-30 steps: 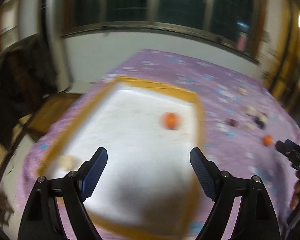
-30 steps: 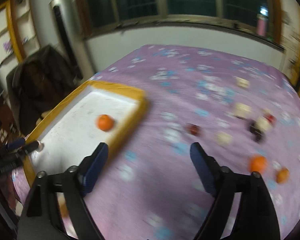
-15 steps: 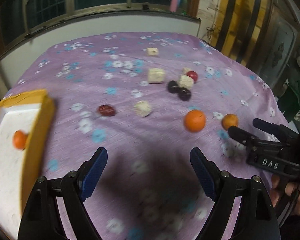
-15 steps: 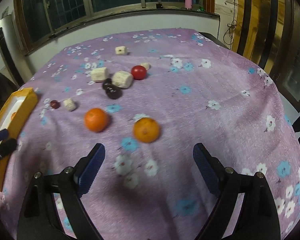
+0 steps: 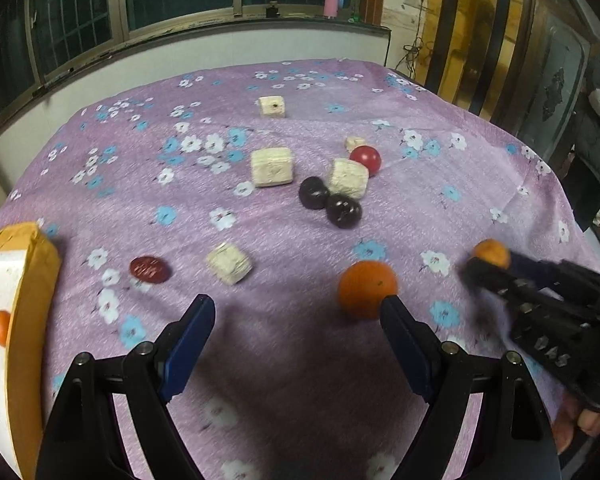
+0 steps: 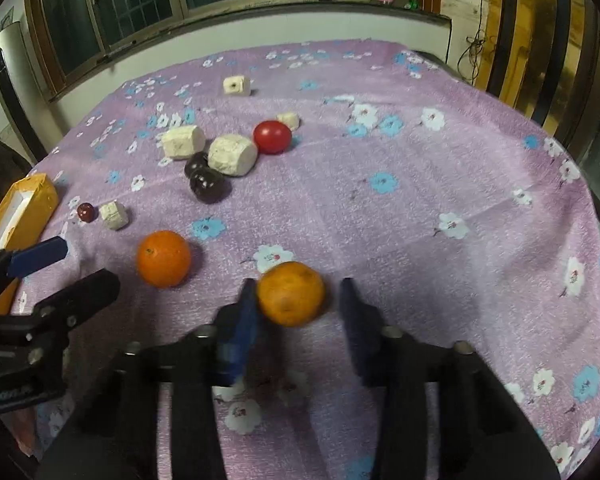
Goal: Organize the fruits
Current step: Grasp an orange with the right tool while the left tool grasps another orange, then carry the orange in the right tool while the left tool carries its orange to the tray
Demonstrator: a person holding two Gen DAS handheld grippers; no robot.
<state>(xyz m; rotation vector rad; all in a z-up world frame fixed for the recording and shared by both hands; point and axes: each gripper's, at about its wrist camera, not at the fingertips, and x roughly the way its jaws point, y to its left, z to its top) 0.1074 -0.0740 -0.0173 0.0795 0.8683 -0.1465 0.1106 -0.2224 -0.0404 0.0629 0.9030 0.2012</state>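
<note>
Since a half-second ago: right tool (image 6: pixel 296 300) has narrowed around the nearer orange (image 6: pixel 291 293), jaws flanking it, contact uncertain through blur; left tool (image 5: pixel 298 340) stays spread, empty, its right finger beside the second orange (image 5: pixel 367 289). Done: one small orange (image 5: pixel 1 327) in the yellow-rimmed tray (image 5: pixel 32 280), left of the second orange. Left beyond it on the surface (image 5: pixel 480 184): red fruit (image 5: pixel 365 159), dark fruits (image 5: pixel 343 210), pale blocks (image 5: pixel 229 263).
</note>
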